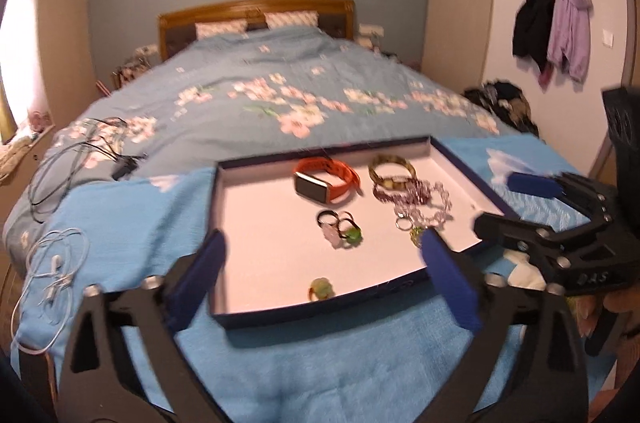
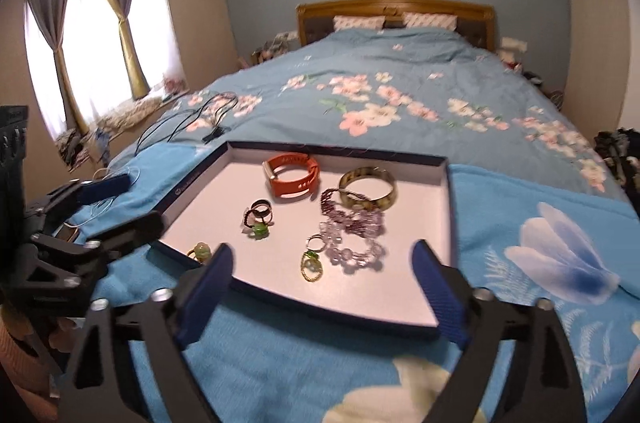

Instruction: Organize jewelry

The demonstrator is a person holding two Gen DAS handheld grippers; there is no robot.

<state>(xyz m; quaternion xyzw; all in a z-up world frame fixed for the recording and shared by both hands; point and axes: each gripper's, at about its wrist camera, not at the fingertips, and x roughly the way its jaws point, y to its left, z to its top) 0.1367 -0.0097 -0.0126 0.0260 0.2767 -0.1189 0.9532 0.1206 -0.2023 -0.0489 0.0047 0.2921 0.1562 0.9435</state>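
Note:
A shallow dark-blue tray with a white floor (image 1: 264, 223) (image 2: 400, 287) lies on the bed's near end. In it are an orange smartwatch (image 1: 324, 179) (image 2: 292, 175), a mottled bangle (image 1: 392, 169) (image 2: 368, 187), purple and clear bead bracelets (image 1: 416, 199) (image 2: 352, 231), several rings with green stones (image 1: 340, 227) (image 2: 258, 221), a green-stone ring near the front edge (image 1: 320, 289) (image 2: 202, 251) and a small gold-green piece (image 2: 311, 265). My left gripper (image 1: 324, 283) is open and empty over the tray's near edge. My right gripper (image 2: 324, 291) is open and empty over the tray's near right part.
A blue towel with flower print (image 1: 320, 363) (image 2: 540, 263) lies under the tray on the floral duvet (image 1: 280, 79). Black cables (image 1: 80, 151) (image 2: 192, 119) and white earphones (image 1: 52, 263) lie to the left. Each gripper shows in the other's view (image 1: 560, 223) (image 2: 80, 223).

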